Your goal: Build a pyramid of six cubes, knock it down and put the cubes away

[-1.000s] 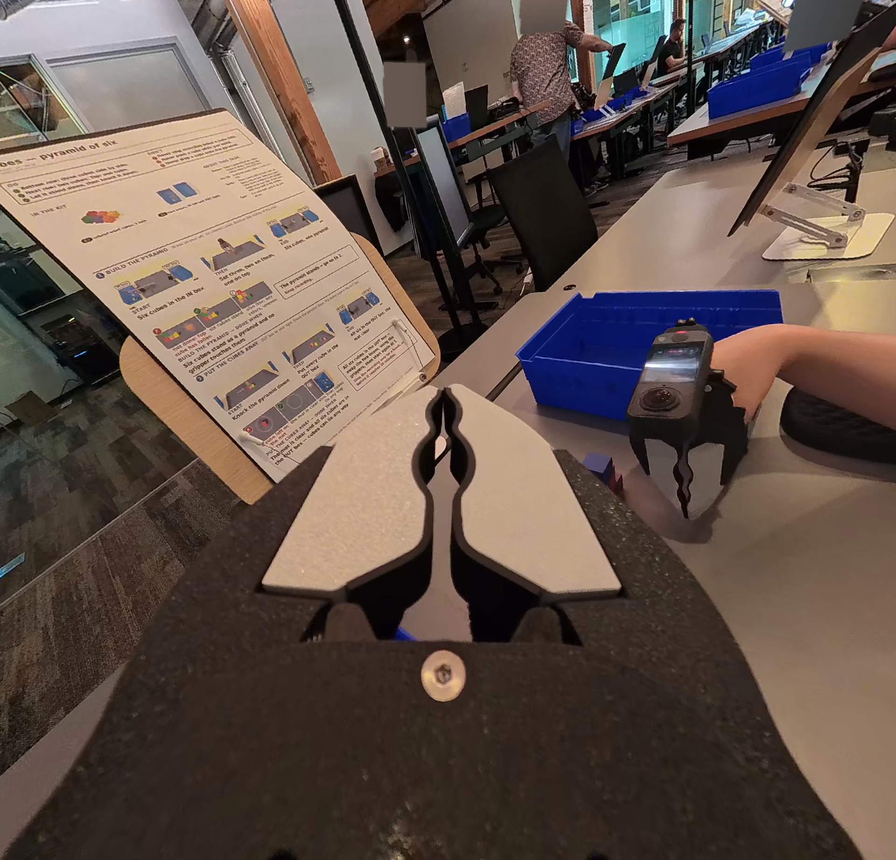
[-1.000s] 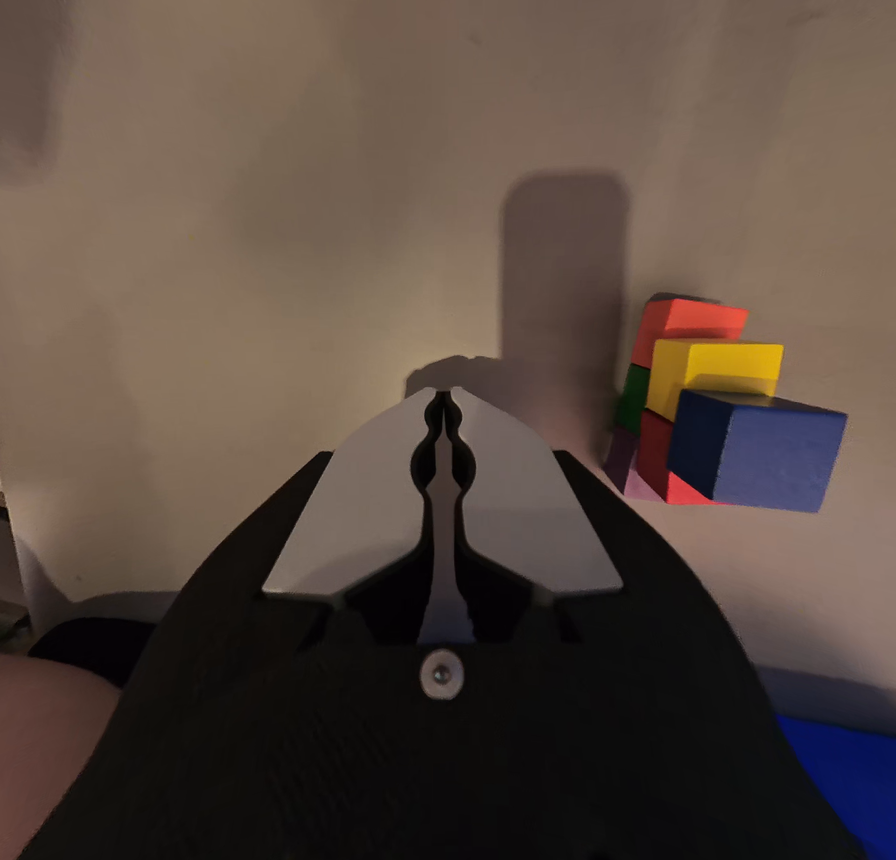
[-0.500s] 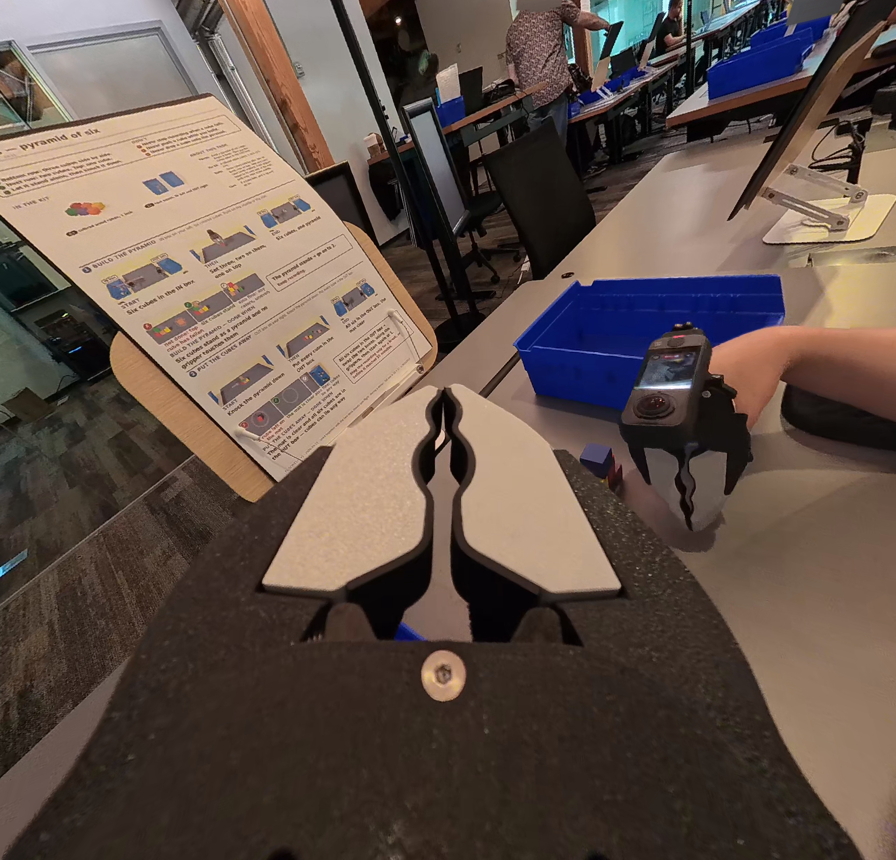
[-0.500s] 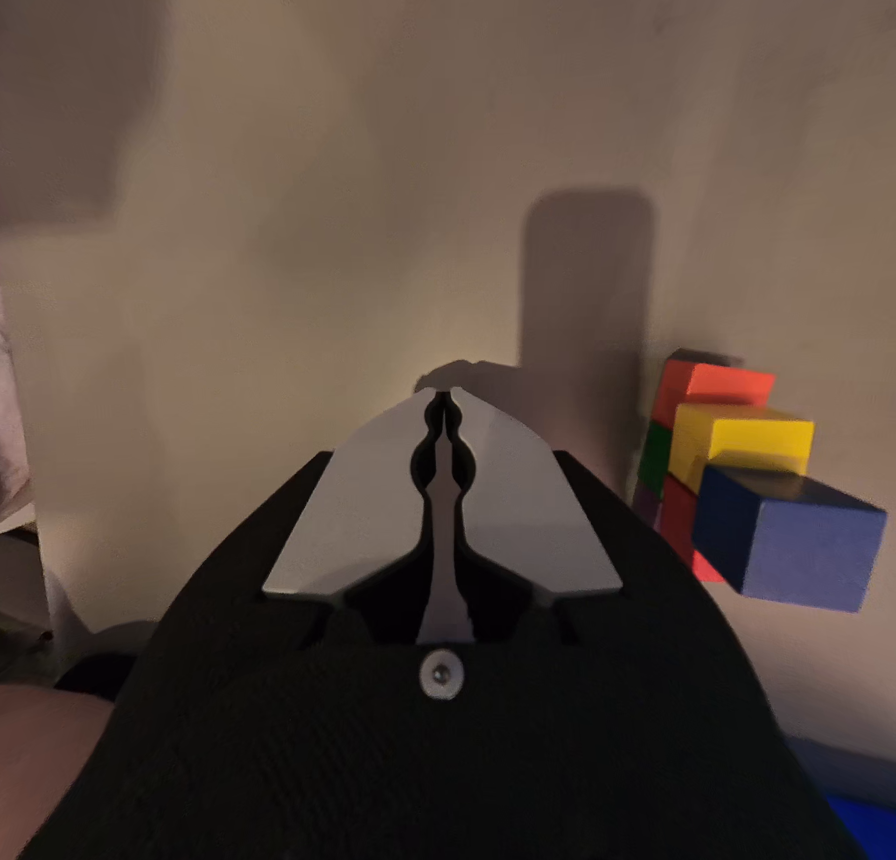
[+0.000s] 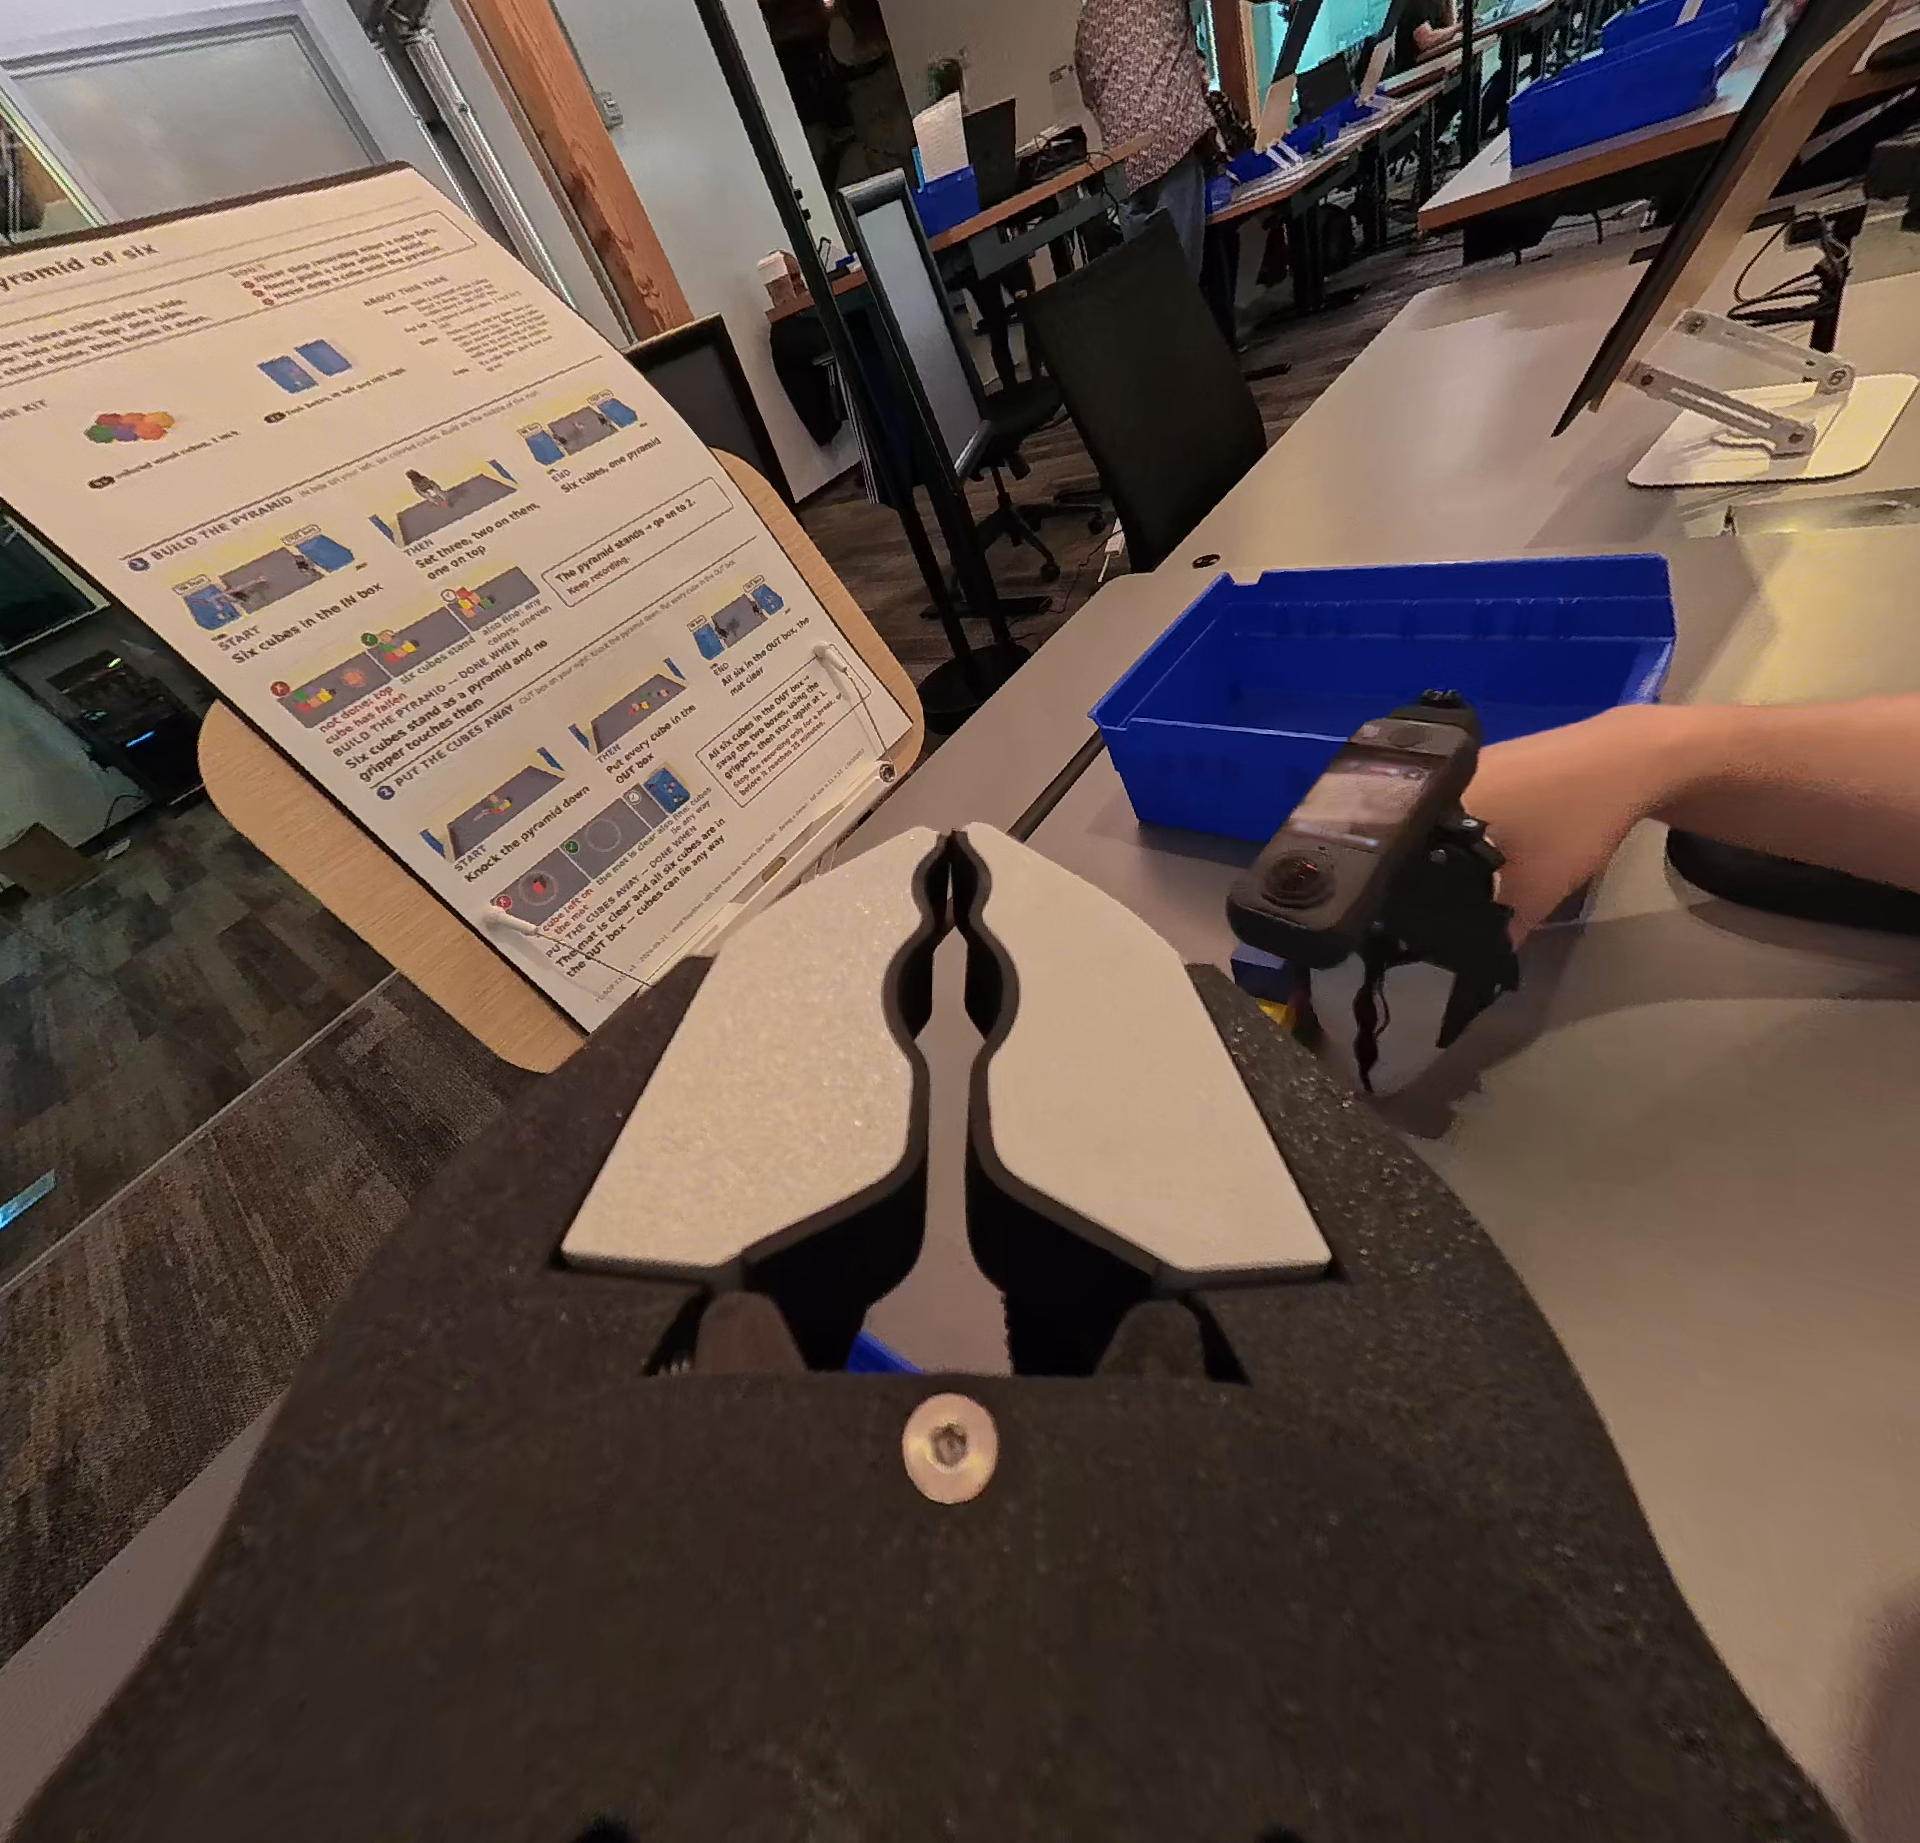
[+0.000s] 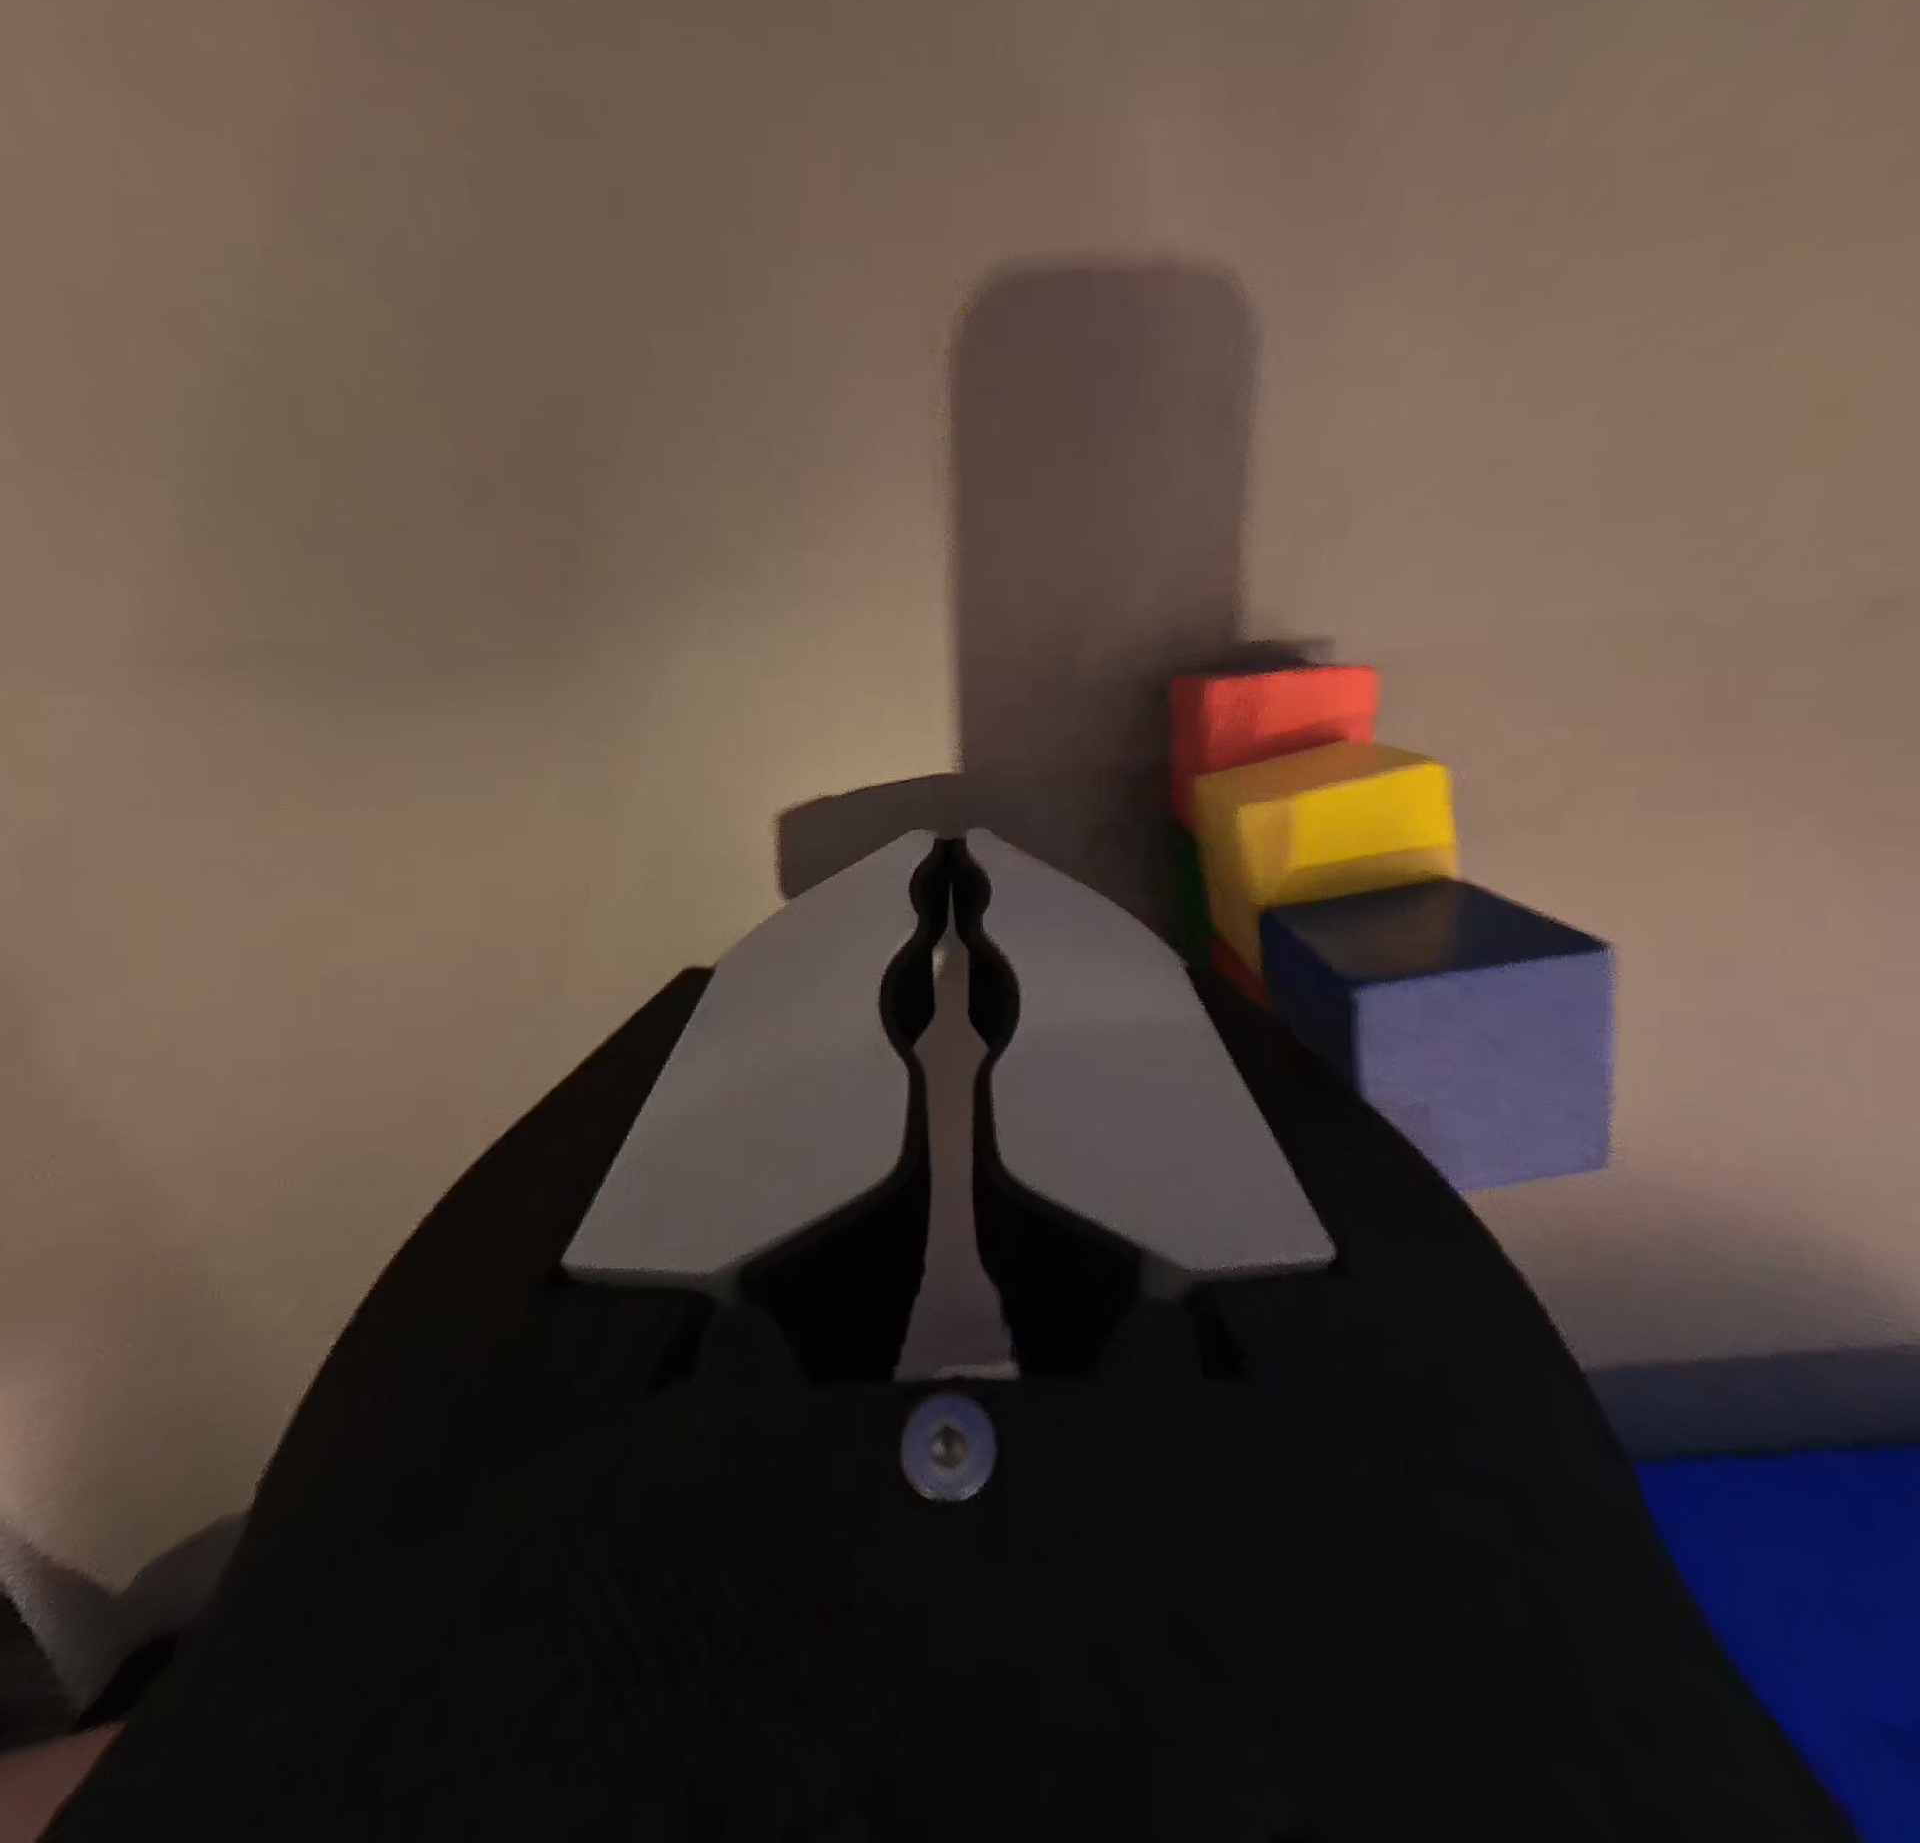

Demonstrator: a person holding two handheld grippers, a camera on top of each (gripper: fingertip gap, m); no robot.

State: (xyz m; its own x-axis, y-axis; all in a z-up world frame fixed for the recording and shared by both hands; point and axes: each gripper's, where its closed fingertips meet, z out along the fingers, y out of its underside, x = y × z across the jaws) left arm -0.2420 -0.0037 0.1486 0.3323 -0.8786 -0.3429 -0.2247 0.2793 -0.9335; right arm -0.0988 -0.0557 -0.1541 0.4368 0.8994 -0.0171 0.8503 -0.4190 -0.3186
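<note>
Grey table: right hand-held gripper now nearer cubes.

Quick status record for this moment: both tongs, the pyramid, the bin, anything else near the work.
left tongs: shut, empty, held off the table edge, facing the instruction board
right tongs: shut, empty, tips down at the table, just left of the cubes
pyramid: standing; blue cube nearest the camera, yellow cube next, orange-red cube farthest
other cubes: green and red slivers show, mostly hidden
blue bin: beyond the right tongs; contents cannot be seen
contact with cubes: cannot tell
</note>
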